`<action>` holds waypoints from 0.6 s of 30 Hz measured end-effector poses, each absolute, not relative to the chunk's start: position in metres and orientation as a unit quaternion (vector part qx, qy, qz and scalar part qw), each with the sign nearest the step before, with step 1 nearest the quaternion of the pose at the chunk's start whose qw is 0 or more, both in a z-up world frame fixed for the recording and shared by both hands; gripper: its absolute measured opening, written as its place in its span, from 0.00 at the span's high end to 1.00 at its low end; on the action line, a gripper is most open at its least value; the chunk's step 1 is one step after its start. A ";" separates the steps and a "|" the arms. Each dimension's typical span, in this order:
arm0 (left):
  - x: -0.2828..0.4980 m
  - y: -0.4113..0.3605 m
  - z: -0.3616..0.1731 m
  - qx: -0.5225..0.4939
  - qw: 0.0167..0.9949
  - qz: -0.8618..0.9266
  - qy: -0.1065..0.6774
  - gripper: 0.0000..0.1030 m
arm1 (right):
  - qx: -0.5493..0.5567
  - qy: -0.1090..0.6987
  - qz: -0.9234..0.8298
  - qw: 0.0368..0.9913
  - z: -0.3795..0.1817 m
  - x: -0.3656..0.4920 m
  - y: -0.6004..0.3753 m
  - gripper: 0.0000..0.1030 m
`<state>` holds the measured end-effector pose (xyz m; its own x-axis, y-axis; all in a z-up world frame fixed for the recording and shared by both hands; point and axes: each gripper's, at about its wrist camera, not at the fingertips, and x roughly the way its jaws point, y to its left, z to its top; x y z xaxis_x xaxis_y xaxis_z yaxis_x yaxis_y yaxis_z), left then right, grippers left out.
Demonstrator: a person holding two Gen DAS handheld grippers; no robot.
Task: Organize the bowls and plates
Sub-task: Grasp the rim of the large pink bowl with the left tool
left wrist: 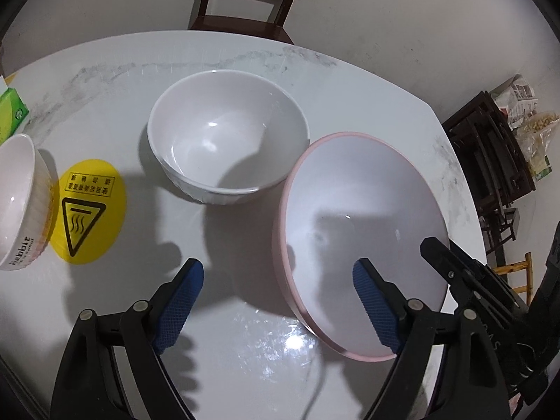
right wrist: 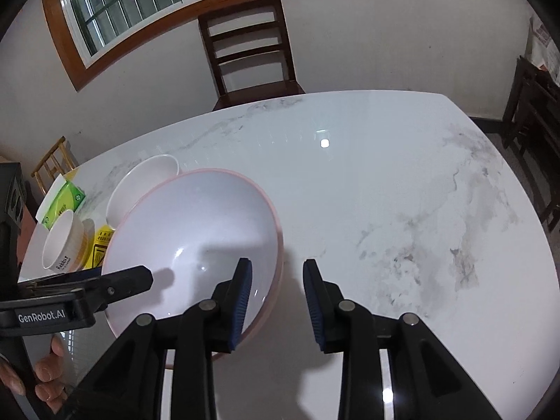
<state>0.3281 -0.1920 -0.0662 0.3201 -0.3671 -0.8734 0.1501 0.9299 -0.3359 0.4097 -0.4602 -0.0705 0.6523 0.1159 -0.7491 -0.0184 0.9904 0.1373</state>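
On the marbled white tabletop (left wrist: 315, 80) stand three bowls. In the left wrist view, a plain white bowl (left wrist: 227, 140) sits upright in the middle of the frame. A larger bowl with a pink rim, the pink bowl (left wrist: 357, 238), fills the lower right; its near edge looks higher than its far one, though the fisheye may cause that. At the left edge stands a small ribbed bowl (left wrist: 17, 203) with lettering on its side, just beside a round yellow sticker (left wrist: 89, 210) bearing a heat warning triangle. A green tissue pack (left wrist: 10, 112) shows at the upper left edge.

The left gripper (left wrist: 278, 276) has its blue-padded fingers wide apart. The left one hangs over bare tabletop and the right one lies in front of the pink bowl's inside; whether it touches the bowl cannot be told.

In the right wrist view, the right gripper (right wrist: 277, 273) sits at lower centre with its fingers a little apart. The left pad overlaps the right part of the pink bowl's (right wrist: 189, 231) rim, while the other pad stands clear over the tabletop (right wrist: 402, 175) to the right, so nothing is clamped. A person's hand (right wrist: 42, 374) shows at the lower left edge.

A dark wooden chair (right wrist: 250, 49) stands behind the tabletop, below a wood-framed window (right wrist: 140, 0).
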 end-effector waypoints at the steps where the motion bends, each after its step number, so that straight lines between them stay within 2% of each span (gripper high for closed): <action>1: 0.329 -0.191 -0.067 -0.102 0.803 -0.163 0.565 0.21 | 0.063 0.418 0.039 0.905 -0.070 0.411 -0.460 0.70; 11: 0.333 -0.179 -0.059 -0.153 0.780 -0.171 0.582 0.23 | 0.101 0.452 0.037 0.886 -0.077 0.423 -0.471 0.70; 18: 0.338 -0.180 -0.065 -0.163 0.768 -0.168 0.597 0.51 | 0.113 0.461 0.036 0.879 -0.083 0.428 -0.470 0.70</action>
